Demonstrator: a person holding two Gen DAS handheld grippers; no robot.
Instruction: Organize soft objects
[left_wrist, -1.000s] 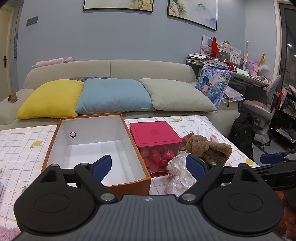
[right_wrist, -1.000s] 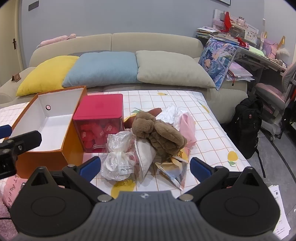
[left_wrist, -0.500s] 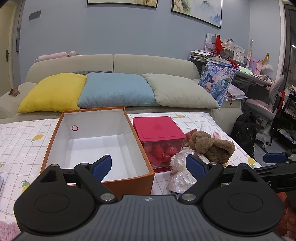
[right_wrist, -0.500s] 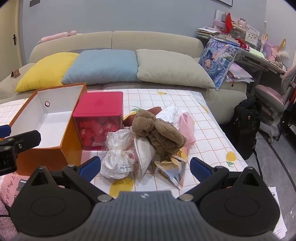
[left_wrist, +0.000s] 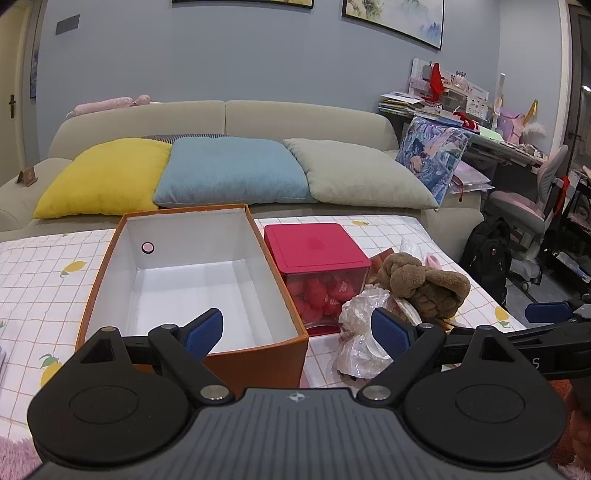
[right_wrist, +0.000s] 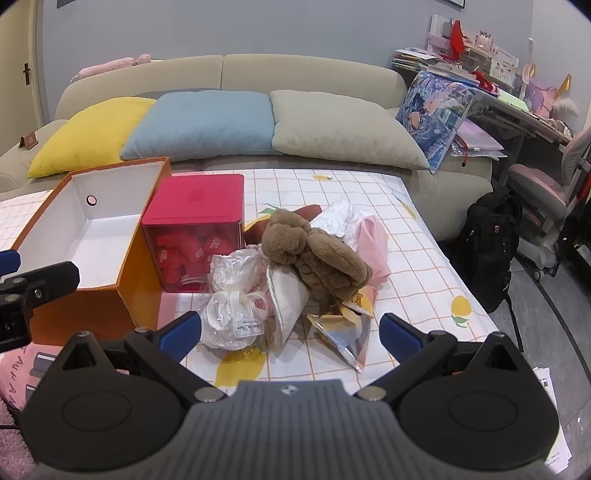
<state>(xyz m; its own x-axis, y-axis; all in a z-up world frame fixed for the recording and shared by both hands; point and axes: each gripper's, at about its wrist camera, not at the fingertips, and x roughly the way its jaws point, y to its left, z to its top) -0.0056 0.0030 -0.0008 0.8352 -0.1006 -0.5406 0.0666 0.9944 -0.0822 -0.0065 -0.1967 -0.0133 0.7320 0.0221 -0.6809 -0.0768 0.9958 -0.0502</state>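
An open orange box with a white empty inside stands on the checked table; it also shows in the right wrist view. Right of it is a red-lidded clear box of red items. A pile of soft things lies beside that: a brown plush, a clear bag with white items, a white pouch, a pink cloth and a foil packet. My left gripper is open and empty before the box's near right corner. My right gripper is open and empty, just short of the pile.
A beige sofa with yellow, blue and grey cushions runs behind the table. A cluttered desk, a pink chair and a black backpack stand at the right. A pink item lies at the near left.
Both grippers have drawn back and risen a little, so the box and the pile sit lower and farther in view. Both grippers stay open. No object has moved.
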